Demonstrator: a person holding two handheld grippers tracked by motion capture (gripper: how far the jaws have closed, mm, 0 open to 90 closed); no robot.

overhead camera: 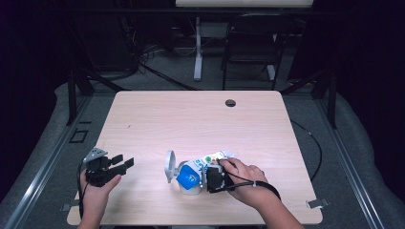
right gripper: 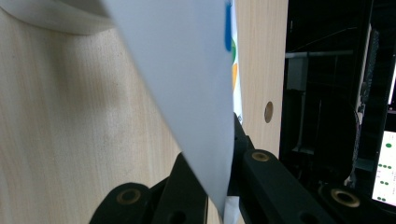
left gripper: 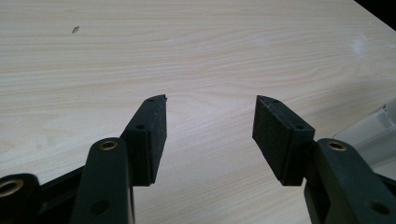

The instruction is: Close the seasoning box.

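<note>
My right gripper (overhead camera: 208, 177) lies near the table's front edge, shut on a white packet (overhead camera: 216, 156) printed with coloured dots. In the right gripper view the packet's white sheet (right gripper: 187, 84) runs down between the two jaws of my right gripper (right gripper: 218, 179) and hides their tips. A blue-and-white pouch (overhead camera: 188, 175) sits at the packet's left end, over a white tub (overhead camera: 191, 190) whose round lid (overhead camera: 169, 165) stands up beside it. Farther left, my left gripper (overhead camera: 123, 161) is open over bare wood. Nothing is between the jaws of my left gripper (left gripper: 210, 126).
The pale wooden table (overhead camera: 191, 119) has a dark cable hole (overhead camera: 230, 103) near its far edge. A pale shiny edge (left gripper: 373, 128) shows at the right of the left gripper view. Table legs and a chair (overhead camera: 250, 43) stand on the dark floor beyond.
</note>
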